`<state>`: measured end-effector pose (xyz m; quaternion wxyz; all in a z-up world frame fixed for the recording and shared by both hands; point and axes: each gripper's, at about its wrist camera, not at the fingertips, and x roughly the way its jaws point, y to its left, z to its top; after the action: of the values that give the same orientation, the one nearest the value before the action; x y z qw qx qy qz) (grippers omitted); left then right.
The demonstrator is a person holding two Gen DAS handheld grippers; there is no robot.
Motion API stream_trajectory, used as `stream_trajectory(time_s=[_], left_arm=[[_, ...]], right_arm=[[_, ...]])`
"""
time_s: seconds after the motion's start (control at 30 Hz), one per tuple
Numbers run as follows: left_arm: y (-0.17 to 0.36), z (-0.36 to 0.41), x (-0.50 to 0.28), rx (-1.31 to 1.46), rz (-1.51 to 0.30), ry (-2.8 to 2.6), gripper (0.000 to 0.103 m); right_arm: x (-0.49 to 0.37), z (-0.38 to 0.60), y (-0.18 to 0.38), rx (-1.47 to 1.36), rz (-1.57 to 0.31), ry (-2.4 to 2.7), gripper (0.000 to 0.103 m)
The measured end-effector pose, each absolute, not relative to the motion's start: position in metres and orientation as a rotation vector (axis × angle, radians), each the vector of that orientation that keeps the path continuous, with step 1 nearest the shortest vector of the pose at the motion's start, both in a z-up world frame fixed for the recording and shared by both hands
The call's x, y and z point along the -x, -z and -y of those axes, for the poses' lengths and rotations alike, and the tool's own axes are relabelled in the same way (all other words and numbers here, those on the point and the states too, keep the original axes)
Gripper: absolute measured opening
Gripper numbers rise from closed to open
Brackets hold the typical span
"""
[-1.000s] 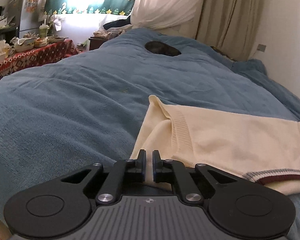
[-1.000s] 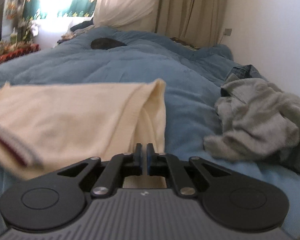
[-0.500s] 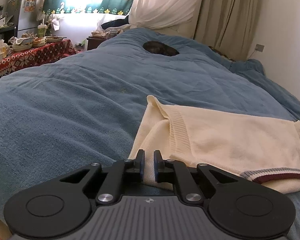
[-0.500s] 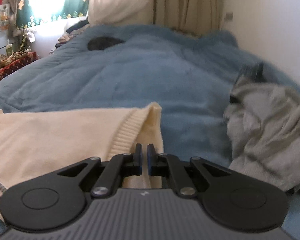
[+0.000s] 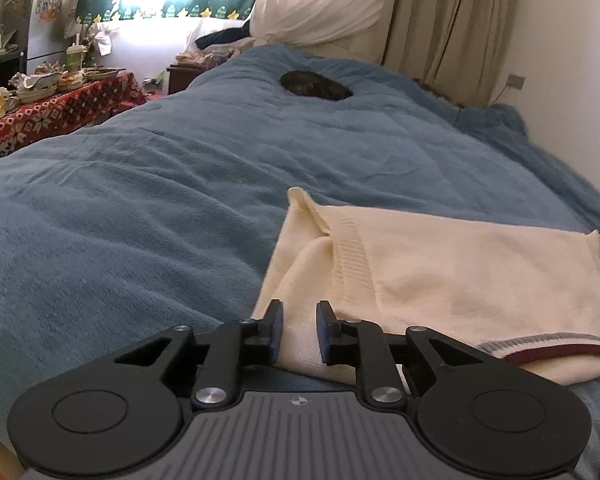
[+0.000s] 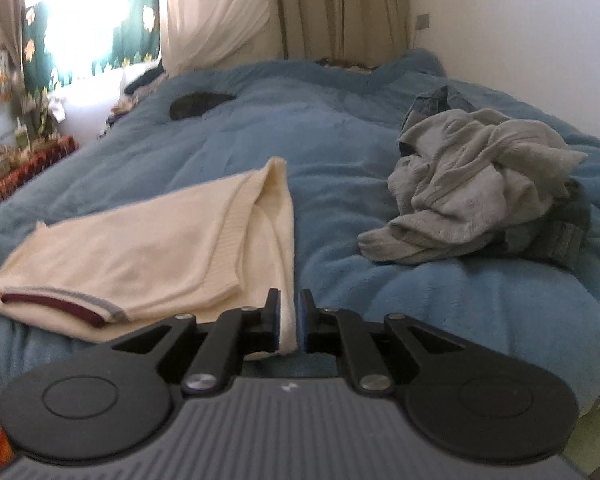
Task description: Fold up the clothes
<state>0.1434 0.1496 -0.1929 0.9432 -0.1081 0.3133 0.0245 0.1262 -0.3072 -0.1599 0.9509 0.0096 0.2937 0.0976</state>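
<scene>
A folded cream sweater (image 5: 440, 264) lies on a blue blanket (image 5: 140, 208) at centre right of the left view, its near edge between the jaws of the left tool (image 5: 299, 330), which have just been opening and stand clear of the knit. The right tool (image 6: 288, 322), also just opening, has the sweater's edge between barely parted pads; whether they grip is unclear. The lower hem is hidden behind both tools. Crumpled grey clothes (image 6: 480, 188) sit at right.

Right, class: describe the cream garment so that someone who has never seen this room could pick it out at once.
Start at the blue blanket that covers the bed. At its near edge lies the cream sweater, folded flat. Unlike the crumpled grey clothes pile beside it, it is pale, knitted and smooth, with a maroon and grey striped band along one edge.
</scene>
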Motion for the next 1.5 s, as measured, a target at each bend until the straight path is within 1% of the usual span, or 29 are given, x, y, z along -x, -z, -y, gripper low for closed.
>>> stream_trajectory(time_s=[0.23,0.37,0.57,0.6,0.63,0.67,0.77,0.8,0.97,1.0,1.03,1.1,1.23,1.33,1.37,1.5], left_arm=[[0.195,-0.152,-0.180,0.207,-0.728,-0.012,0.016],[0.196,-0.162,-0.219,0.242,-0.790,-0.011,0.016],[0.196,-0.168,-0.276,0.271,-0.892,0.004,0.016],[0.195,-0.167,-0.284,0.263,-0.901,0.004,0.015],[0.194,-0.167,-0.288,0.263,-0.911,0.001,0.011],[0.193,-0.168,-0.292,0.263,-0.921,-0.002,0.010],[0.192,-0.169,-0.285,0.266,-0.918,0.002,0.009],[0.191,-0.170,-0.279,0.261,-0.911,0.001,0.007],[0.172,-0.175,-0.220,0.315,-0.751,0.053,0.007],[0.171,-0.172,-0.212,0.308,-0.751,0.057,0.007],[0.171,-0.169,-0.203,0.299,-0.752,0.061,0.004],[0.178,-0.162,-0.198,0.254,-0.817,0.073,0.002],[0.191,-0.151,-0.203,0.158,-0.866,0.051,0.000],[0.192,-0.154,-0.223,0.173,-0.875,0.037,0.000],[0.193,-0.155,-0.232,0.187,-0.888,0.042,0.000],[0.195,-0.157,-0.267,0.206,-0.916,0.053,0.000]], right_arm=[[-0.128,0.290,0.161,-0.005,-0.587,-0.245,0.009],[-0.124,0.287,0.163,0.000,-0.589,-0.258,0.009],[-0.121,0.293,0.164,-0.013,-0.595,-0.243,0.013],[-0.121,0.295,0.163,-0.020,-0.596,-0.241,0.013],[-0.121,0.296,0.163,-0.026,-0.596,-0.240,0.013],[-0.121,0.296,0.162,-0.031,-0.596,-0.239,0.013],[-0.119,0.296,0.160,-0.035,-0.586,-0.242,0.013],[-0.119,0.297,0.160,-0.037,-0.585,-0.246,0.014],[-0.120,0.296,0.164,-0.057,-0.599,-0.259,0.014],[-0.122,0.295,0.165,-0.059,-0.602,-0.263,0.014],[-0.123,0.294,0.166,-0.060,-0.604,-0.266,0.014],[-0.125,0.292,0.166,-0.059,-0.603,-0.270,0.014],[-0.128,0.289,0.165,-0.064,-0.594,-0.269,0.014],[-0.125,0.287,0.163,-0.052,-0.588,-0.260,0.018],[-0.124,0.287,0.163,-0.047,-0.588,-0.256,0.020],[-0.121,0.292,0.162,-0.053,-0.586,-0.244,0.020]])
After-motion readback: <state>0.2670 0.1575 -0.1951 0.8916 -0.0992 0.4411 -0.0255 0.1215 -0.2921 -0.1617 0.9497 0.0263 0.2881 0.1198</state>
